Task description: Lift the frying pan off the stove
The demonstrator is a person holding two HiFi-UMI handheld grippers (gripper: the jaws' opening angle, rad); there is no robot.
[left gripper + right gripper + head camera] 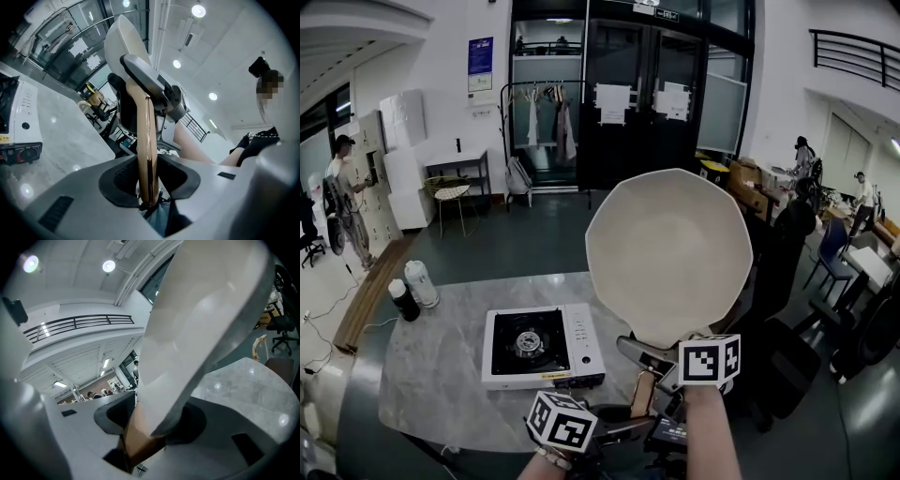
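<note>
Jaws of the left gripper [149, 180] and right gripper [140, 430] clench the handle [145, 136] (wooden) of the frying pan [668, 253], tilted up, clear of the stove [542, 345].

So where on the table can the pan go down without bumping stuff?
Bare table left of the stove, between it and the two bottles, is free. So is the strip behind the stove. Right of the stove is crowded: the held frying pan hangs there.
</note>
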